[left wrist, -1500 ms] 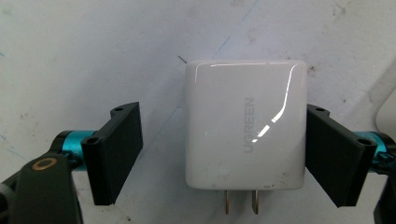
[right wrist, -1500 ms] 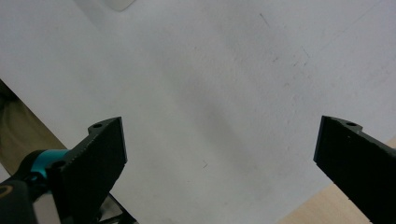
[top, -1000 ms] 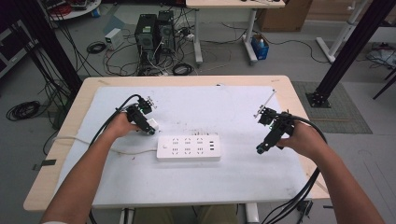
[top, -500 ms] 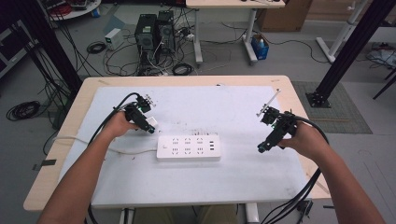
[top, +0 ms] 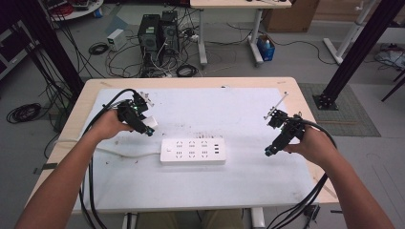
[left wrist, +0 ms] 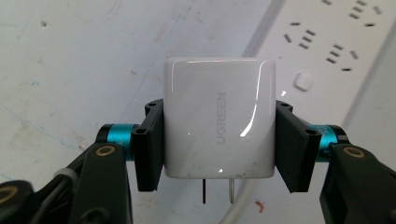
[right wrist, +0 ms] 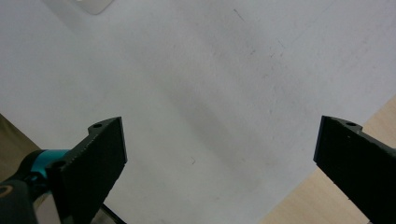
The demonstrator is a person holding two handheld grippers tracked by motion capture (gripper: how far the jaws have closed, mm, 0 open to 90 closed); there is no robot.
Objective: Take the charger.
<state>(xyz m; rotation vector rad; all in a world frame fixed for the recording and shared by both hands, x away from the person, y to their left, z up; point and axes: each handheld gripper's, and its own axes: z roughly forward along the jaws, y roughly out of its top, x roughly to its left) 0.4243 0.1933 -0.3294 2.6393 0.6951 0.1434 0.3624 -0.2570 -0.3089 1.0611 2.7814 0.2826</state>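
Observation:
A white charger block (left wrist: 218, 119) marked UGREEN, its two prongs pointing back toward the camera, is clamped between the jaws of my left gripper (left wrist: 218, 144). In the high view the left gripper (top: 148, 128) holds the charger (top: 151, 121) above the mat, up and left of the white power strip (top: 193, 151). The strip's sockets and switch (left wrist: 303, 81) lie beyond the charger in the left gripper view. My right gripper (top: 270, 150) hovers over the mat right of the strip, jaws wide apart with nothing between them (right wrist: 219, 154).
The white mat (top: 229, 114) covers most of the wooden table (top: 305, 102). The strip's white cord (top: 114, 151) runs left toward the table edge. Black cables trail from both grippers. The mat's corner and bare wood (right wrist: 373, 116) lie under the right gripper.
The left gripper has risen off the mat with the charger and shifted slightly toward the power strip. The right gripper has stayed put.

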